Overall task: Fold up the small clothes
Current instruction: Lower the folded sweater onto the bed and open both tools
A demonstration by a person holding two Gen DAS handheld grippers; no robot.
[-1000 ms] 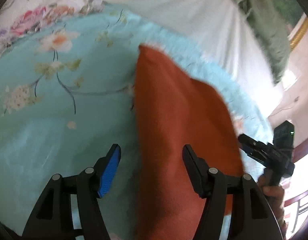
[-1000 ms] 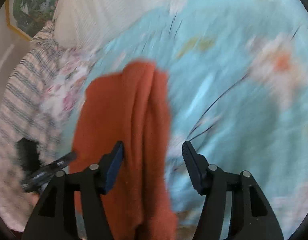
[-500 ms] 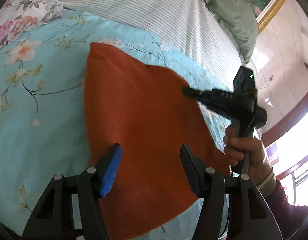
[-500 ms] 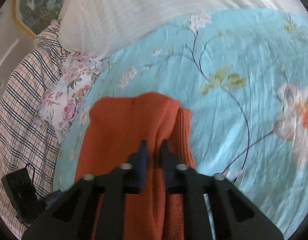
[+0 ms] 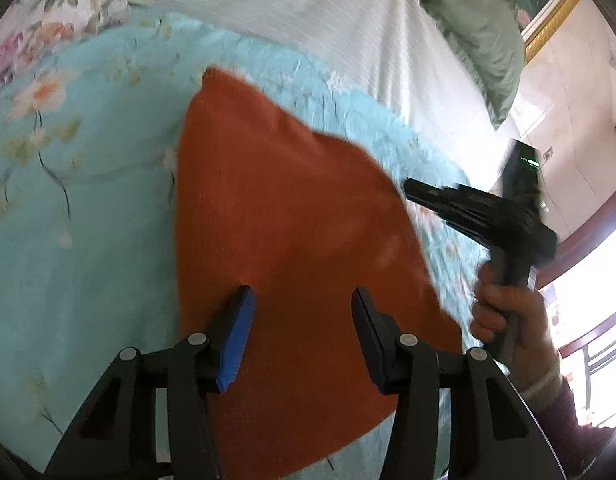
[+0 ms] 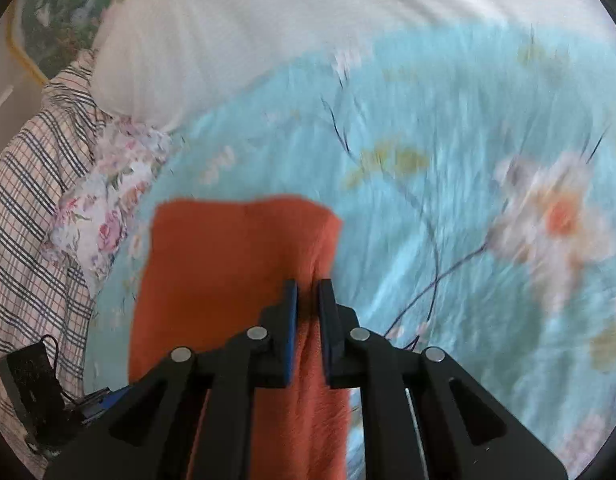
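Note:
An orange knitted garment (image 5: 292, 216) lies on a light blue floral bedspread (image 5: 68, 208). My left gripper (image 5: 302, 320) is open, its fingers spread above the garment's near part. In the right wrist view my right gripper (image 6: 307, 300) is shut on the garment's right edge (image 6: 236, 256), a fold of orange cloth pinched between the pads. The right gripper also shows in the left wrist view (image 5: 424, 194), held by a hand at the garment's right side.
A white striped pillow (image 5: 328, 12) and a green cloth (image 5: 476, 28) lie at the far side of the bed. A flowered cushion (image 6: 104, 216) and a checked cloth (image 6: 32, 200) lie to the left in the right wrist view. A wall and window are at the right.
My right gripper closed on the garment's edge and is drawing it sideways. The left gripper stayed open above the cloth. Both views are blurred by motion.

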